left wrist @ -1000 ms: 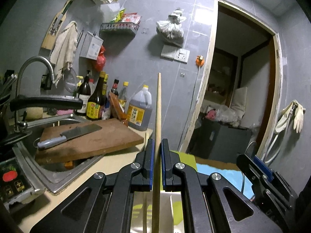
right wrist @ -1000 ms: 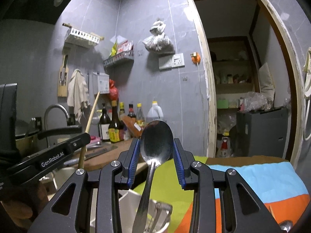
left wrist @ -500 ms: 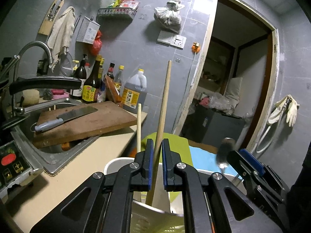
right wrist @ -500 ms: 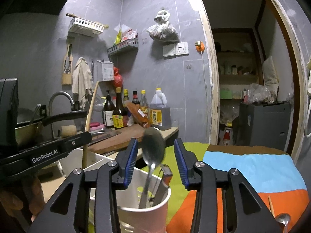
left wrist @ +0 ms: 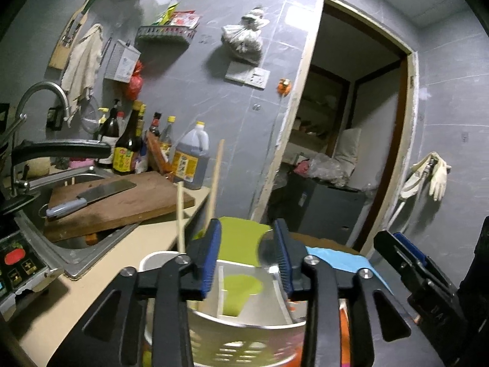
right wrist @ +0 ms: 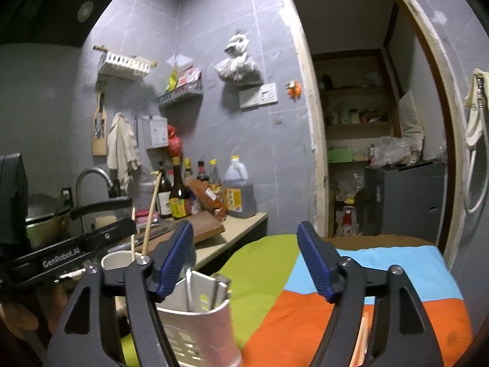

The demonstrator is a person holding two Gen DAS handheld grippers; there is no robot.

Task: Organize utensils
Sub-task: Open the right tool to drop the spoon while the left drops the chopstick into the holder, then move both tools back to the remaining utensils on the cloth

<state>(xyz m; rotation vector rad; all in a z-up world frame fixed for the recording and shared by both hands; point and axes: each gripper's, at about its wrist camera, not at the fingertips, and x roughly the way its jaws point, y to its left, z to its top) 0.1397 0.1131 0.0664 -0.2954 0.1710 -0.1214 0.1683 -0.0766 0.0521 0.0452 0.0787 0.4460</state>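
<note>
two wooden chopsticks (left wrist: 214, 183) stand tilted in a white utensil holder (left wrist: 244, 336), in its compartment on the left side, their upper ends leaning apart; the right wrist view shows the same chopsticks (right wrist: 151, 211) rising from the round white rim behind the holder (right wrist: 198, 333). a metal spoon (right wrist: 188, 278) stands in the nearer compartment of the holder, handle down, its bowl partly hidden behind the right gripper's left finger; a second metal handle stands just beside it. the holder has slotted walls and an inner divider. the left gripper (left wrist: 247, 260) hangs directly above the holder with its fingers spread wide and nothing between them; the taller chopstick passes just behind its left finger, contact cannot be told. the right gripper (right wrist: 244, 263) is likewise spread wide, holding nothing, over the holder's right edge. the holder sits on a cloth (right wrist: 336, 290) of green, blue and orange panels. to the left the table (left wrist: 91, 275) carries a sink with a wooden cutting board (left wrist: 116, 205) laid across it and a cleaver (left wrist: 88, 195) flat on the board. bottles (right wrist: 195, 192) of sauce and oil stand against the grey tiled wall behind the board. an open doorway (right wrist: 366, 122) lies to the right.
</note>
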